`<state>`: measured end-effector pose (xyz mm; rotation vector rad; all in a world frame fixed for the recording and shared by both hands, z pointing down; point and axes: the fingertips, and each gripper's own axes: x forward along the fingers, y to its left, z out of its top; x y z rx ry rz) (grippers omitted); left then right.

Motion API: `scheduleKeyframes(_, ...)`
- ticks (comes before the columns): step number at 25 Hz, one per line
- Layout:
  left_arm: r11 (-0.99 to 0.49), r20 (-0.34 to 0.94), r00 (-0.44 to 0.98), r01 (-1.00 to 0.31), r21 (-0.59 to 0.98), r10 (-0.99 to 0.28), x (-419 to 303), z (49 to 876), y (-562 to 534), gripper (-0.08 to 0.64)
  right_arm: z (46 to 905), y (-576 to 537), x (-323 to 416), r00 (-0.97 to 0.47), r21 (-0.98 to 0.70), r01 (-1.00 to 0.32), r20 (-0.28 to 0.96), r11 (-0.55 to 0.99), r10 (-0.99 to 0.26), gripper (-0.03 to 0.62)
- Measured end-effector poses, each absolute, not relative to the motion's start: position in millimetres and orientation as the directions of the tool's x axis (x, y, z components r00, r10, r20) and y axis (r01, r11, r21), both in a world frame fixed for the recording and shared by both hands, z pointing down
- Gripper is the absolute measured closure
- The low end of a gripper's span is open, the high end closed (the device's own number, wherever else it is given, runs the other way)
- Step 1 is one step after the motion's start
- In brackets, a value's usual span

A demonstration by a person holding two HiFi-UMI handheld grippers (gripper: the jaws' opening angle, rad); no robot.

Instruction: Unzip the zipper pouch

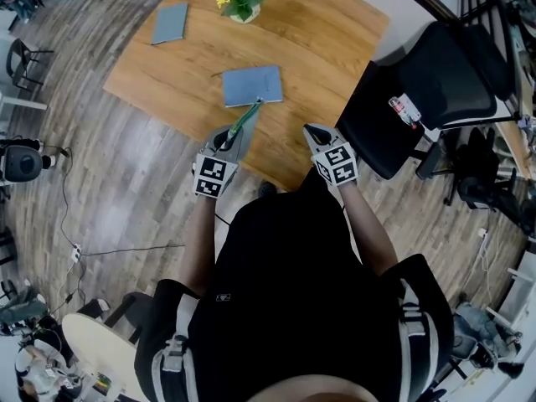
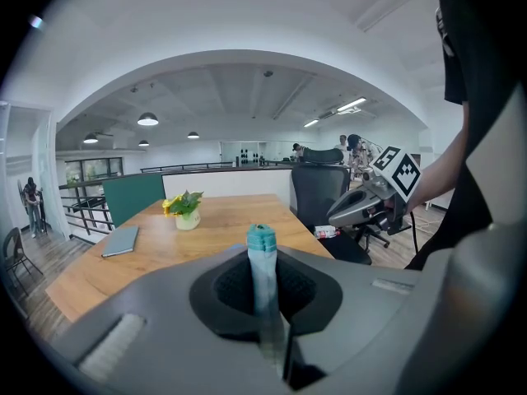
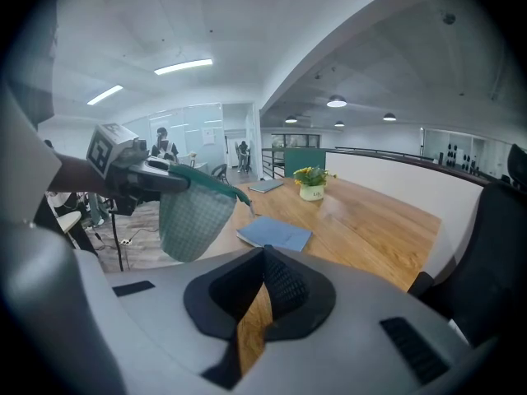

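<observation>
Jaws of our left gripper (image 1: 227, 138) clamp the zipper pouch (image 1: 244, 117) above the table's (image 1: 335, 40) near edge, our right gripper's (image 1: 312, 131) meet empty, so unzipping looks unstarted.

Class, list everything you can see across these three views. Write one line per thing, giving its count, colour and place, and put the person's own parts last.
table: one, light wood, ahead of the person
notebooks: two, blue-grey, flat on the table, one near the front edge, one at the far left
flower pot: one, pale, with yellow flowers and green leaves, at the table's far end
office chair: one, black, at the table's right side
zipper pouch: one, green check with a teal top edge, hanging from the left gripper
left gripper: one, grey, shut on the zipper pouch
right gripper: one, grey, shut and empty, level with the left gripper
</observation>
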<state>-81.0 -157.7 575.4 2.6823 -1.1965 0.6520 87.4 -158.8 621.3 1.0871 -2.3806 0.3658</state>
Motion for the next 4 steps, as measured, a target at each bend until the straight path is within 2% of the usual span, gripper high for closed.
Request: scheduleKeyframes(4,-0.674,0.436,0.593,-0.738,-0.041,-0.677,-73.9,575.6,-161.4,0.555,619.1,-162.2,93.4,-0.560,-0.034,-0.761,0.538,0.648,-0.630,0.591)
